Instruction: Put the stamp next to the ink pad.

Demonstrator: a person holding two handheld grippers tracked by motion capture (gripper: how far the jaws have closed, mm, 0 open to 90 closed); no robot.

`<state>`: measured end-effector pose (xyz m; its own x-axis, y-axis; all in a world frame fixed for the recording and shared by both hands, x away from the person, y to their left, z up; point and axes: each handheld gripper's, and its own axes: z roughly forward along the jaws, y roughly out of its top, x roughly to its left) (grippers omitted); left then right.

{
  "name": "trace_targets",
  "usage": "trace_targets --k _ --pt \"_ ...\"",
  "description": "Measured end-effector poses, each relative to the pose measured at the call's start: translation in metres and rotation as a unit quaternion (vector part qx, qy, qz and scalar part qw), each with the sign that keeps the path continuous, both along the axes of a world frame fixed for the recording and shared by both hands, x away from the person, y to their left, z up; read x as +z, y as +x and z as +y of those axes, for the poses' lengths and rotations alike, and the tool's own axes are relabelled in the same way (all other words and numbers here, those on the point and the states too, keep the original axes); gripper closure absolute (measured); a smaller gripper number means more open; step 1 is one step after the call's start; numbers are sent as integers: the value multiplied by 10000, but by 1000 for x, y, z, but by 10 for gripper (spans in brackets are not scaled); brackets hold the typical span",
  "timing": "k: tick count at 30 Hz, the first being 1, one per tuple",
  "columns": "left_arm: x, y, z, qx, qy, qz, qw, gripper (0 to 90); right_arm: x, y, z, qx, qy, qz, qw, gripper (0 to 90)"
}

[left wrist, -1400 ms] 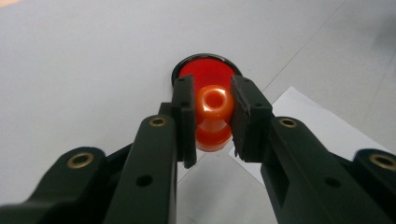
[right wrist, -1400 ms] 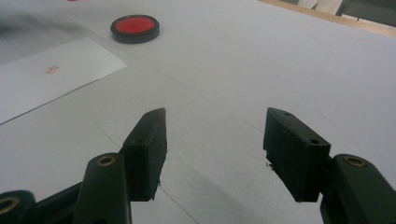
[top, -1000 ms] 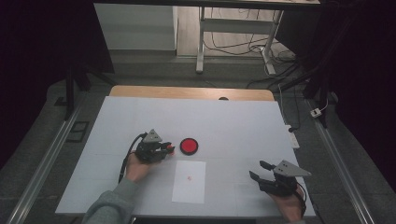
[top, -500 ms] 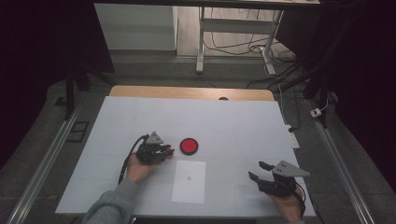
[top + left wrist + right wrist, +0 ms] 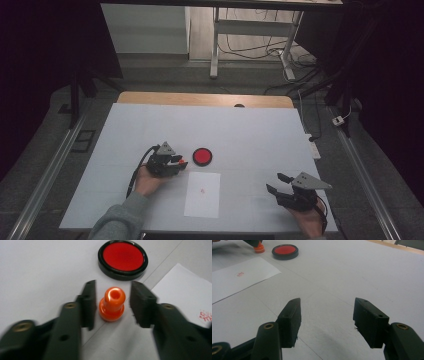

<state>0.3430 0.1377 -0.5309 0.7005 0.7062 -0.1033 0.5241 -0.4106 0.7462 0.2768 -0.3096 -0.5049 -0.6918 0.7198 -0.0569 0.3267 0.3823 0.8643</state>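
An orange stamp (image 5: 112,304) stands upright on the white table between the jaws of my left gripper (image 5: 113,303), whose pads stand clear of it on both sides; the jaws have just been opening. In the high view the left gripper (image 5: 175,163) sits left of the round red ink pad (image 5: 202,156). The ink pad (image 5: 122,258) lies just beyond the stamp. A white sheet of paper (image 5: 202,194) with a small red stamp mark (image 5: 206,315) lies to the right of the stamp. My right gripper (image 5: 325,322) rests open near the table's front right, nothing between its jaws.
The white table top (image 5: 250,130) ends in a wooden strip at the far edge. Metal rails run along both sides of the table. Desk legs and cables (image 5: 280,55) stand on the floor beyond.
The left gripper's jaws have opened and let go of the orange stamp. Both hands stayed where they were.
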Motion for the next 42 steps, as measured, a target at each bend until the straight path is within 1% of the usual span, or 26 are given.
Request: trace_targets --k 2,4,8,10,12,16,22,26,34,36,39,42 --pt "3 -1 -1 73 -68 -53 9999 437 0 0 0 7 14 11 10000 388" --pt "6 -2 -1 148 -176 -102 9997 375 0 0 -1 4 15 12 10000 388" --pt "10 -2 2 296 -344 -95 9989 298 0 0 -1 3 13 13 10000 388" --pt "12 -3 5 350 -425 -90 9984 278 0 1 -1 11 21 13 10000 387" --pt "14 -4 7 373 -499 -76 9980 269 0 1 -1 17 63 20 10000 387" --pt "20 -11 12 348 -577 -57 9977 264 1 2 0 71 153 17 9999 387" --pt "31 -26 20 268 -629 -201 9975 264 0 5 1 168 238 42 9996 387" --pt "36 -33 24 204 -715 -271 9969 264 -1 6 1 236 242 39 9994 387" --pt "42 -48 24 51 -687 -356 9970 266 0 6 -1 214 226 -16 9995 386" --pt "41 -53 26 15 -682 -356 9970 266 0 5 0 208 210 -26 9996 386" --pt "41 -61 29 -27 -609 -379 9974 266 0 5 1 228 194 -40 9995 384" --pt "41 -70 34 -45 -603 -401 9974 266 1 3 2 264 189 -79 9994 383"
